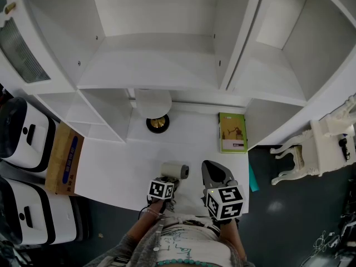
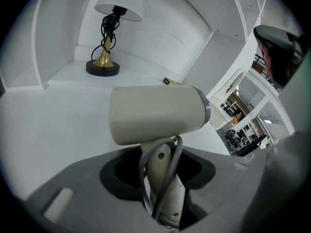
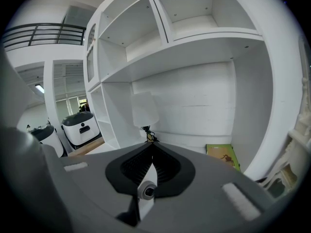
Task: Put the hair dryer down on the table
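Spreading across the head view's middle, the smooth white bench (image 1: 183,143) lies under the cream hair dryer (image 2: 155,113), lower centre: cylindrical barrel, cord-wrapped handle clamped between the left gripper (image 2: 163,183) jaws. The right gripper (image 3: 150,149) jaws meet, empty.

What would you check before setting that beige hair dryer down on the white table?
1. Grip: the left gripper has its jaws shut on the handle of the beige hair dryer: ok.
2. Landing spot: the white table is bare ahead of the dryer: ok.
3. Neighbours: the white-shaded lamp with a gold stem and the green book stand well back: ok.
4. Right gripper: jaws together, empty, apart from the dryer: ok.
5. Grey cord looped round the handle, where its loose end runs: cannot tell.
6. Dryer's height above the table: cannot tell.
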Available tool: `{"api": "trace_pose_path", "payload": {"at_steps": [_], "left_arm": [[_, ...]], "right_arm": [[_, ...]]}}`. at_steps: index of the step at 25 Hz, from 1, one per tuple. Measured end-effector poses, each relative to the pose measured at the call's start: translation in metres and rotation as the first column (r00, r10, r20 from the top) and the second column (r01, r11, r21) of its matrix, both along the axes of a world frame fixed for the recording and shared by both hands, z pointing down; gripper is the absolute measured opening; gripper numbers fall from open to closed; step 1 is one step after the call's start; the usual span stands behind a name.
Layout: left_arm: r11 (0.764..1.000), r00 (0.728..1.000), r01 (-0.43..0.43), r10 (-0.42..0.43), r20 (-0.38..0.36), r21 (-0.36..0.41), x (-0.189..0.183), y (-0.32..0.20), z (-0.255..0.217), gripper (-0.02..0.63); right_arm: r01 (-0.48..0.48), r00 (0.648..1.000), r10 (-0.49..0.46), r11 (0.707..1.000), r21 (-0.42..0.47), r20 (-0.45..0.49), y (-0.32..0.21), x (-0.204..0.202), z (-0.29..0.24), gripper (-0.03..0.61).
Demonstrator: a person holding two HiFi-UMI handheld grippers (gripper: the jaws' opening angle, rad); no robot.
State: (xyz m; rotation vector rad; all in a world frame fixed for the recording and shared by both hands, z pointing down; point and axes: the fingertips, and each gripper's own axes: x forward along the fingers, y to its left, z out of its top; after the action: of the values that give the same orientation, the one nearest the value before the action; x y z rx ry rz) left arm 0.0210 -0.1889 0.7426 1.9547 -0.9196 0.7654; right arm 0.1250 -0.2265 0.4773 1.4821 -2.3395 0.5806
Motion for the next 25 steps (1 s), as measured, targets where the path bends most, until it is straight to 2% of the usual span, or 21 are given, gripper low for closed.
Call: {"api": "trace_pose_path", "payload": {"at_steps": [6, 10, 14, 17, 25], "left_arm": [[0.999, 0.998, -0.045, 0.045, 0.053, -0.007, 0.006, 0.000, 0.006, 0.187], [0.995, 0.989, -0.095, 0.095, 0.113, -0.008, 0.010, 0.002, 0.009, 0.187], [0.985, 0.967, -0.170, 0.167, 0.193, -0.001, 0.013, 0.005, 0.014, 0.189], [0.975, 0.950, -0.221, 0.214, 0.226, 0.006, 0.018, 0.006, 0.014, 0.189], [0.963, 0.914, -0.267, 0.265, 0.307, -0.036, 0.026, 0.011, 0.022, 0.190]], "right_arm": [[0.000, 1.000, 0.000, 1.000, -0.002, 0.001, 0.000, 0.000, 0.001, 0.029], [0.001, 1.000, -0.001, 1.000, -0.002, 0.002, 0.000, -0.001, 0.001, 0.029], [0.001, 1.000, -0.001, 1.000, -0.004, 0.008, 0.000, -0.001, 0.002, 0.029], [-0.001, 1.000, 0.002, 1.000, -0.005, 0.010, 0.001, 0.000, 0.002, 0.029], [-0.001, 1.000, 0.001, 1.000, -0.009, 0.013, 0.004, 0.002, 0.003, 0.029]]}}
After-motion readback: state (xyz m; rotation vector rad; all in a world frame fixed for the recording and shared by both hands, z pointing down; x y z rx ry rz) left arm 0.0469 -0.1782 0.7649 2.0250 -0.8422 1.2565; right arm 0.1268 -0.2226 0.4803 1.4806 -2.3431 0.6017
